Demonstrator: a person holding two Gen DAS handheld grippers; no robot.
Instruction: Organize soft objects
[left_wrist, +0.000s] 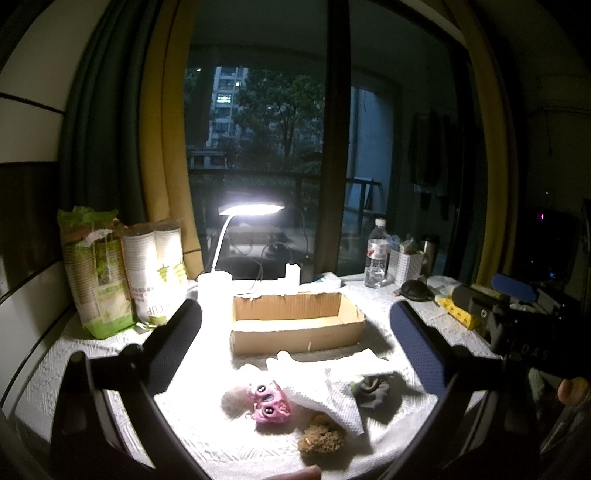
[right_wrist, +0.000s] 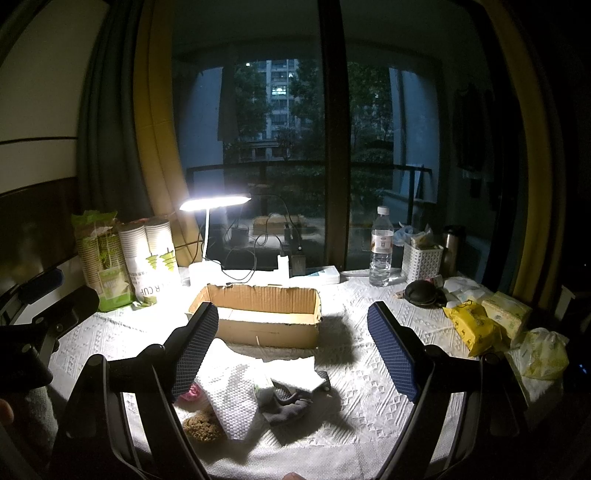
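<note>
1 box (left_wrist: 295, 325), 1 sponge (left_wrist: 322, 434), 1 bottle (left_wrist: 376, 254).

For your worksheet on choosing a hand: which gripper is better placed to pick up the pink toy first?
Probably the left. The pink toy lies between the open left gripper's fingers in its view, while in the right gripper's view it sits mostly hidden behind a finger.

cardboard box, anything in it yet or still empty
Looks empty: the cardboard box shows bare inner walls, though its floor is partly hidden.

left wrist: above table's (left_wrist: 55, 369) near edge, faces window, close | right wrist: same, further right | shared: cardboard box (left_wrist: 295, 325) (right_wrist: 258, 317), lamp (left_wrist: 251, 209) (right_wrist: 214, 202)
</note>
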